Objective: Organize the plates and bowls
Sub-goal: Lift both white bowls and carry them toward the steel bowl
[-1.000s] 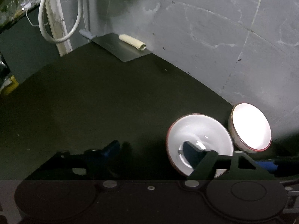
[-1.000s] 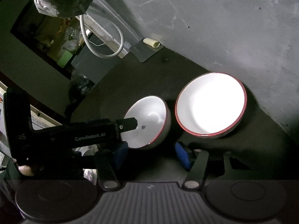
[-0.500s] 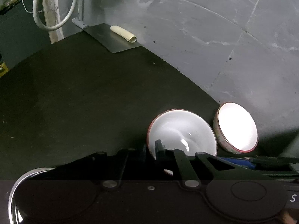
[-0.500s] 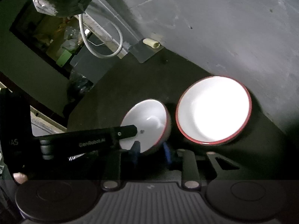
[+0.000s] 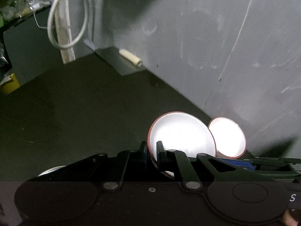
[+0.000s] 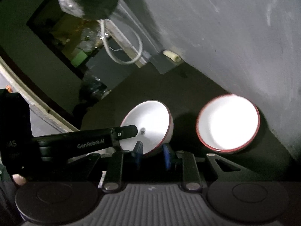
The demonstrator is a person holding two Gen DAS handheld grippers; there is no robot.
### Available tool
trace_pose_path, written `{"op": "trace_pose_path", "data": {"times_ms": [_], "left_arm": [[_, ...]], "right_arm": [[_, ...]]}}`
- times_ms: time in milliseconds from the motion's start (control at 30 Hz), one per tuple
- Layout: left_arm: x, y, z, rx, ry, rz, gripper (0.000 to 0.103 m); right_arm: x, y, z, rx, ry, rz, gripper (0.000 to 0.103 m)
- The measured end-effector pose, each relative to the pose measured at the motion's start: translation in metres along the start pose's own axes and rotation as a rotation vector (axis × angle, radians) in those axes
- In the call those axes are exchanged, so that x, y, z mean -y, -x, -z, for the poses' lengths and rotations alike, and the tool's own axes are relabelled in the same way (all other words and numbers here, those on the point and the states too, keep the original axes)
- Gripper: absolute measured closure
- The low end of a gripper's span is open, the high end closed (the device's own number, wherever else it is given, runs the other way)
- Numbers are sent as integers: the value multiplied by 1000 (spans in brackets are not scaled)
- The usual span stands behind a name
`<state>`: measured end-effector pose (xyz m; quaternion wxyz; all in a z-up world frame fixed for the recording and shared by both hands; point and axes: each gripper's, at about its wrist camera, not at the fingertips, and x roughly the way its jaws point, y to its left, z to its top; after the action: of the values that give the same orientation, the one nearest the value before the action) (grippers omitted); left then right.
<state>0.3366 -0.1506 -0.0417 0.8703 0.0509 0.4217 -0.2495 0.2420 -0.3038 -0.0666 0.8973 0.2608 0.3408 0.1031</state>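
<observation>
Dark counter [image 5: 75, 116] by a grey wall: left gripper [image 5: 152, 153] and right gripper [image 6: 152, 155], jaws just closing, both clamp one tilted small bowl [image 6: 150, 124].

A pale roll [image 5: 131, 57] lies on a grey metal sheet [image 5: 120, 64] at the dark counter's [image 5: 75, 109] far edge, against the wall [image 5: 207, 37]; a white cable loop [image 5: 65, 18] hangs beside it.

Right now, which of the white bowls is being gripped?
The smaller, tilted bowl: the left gripper clamps its rim, and the jaws of the right gripper have just been closing on its near edge. The larger bowl sits untouched by the wall.
</observation>
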Motion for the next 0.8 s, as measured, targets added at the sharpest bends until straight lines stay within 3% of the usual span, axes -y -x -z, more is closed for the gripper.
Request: {"op": "trace_pose_path", "data": {"times_ms": [300,800], "left_arm": [[-1,79,18,154,34,-53,93],[-18,199,95,253,130,-181,92]], "right_arm": [[-47,38,6,70,124,-76,77],[-130,81,65,29,282,-201,77]]}}
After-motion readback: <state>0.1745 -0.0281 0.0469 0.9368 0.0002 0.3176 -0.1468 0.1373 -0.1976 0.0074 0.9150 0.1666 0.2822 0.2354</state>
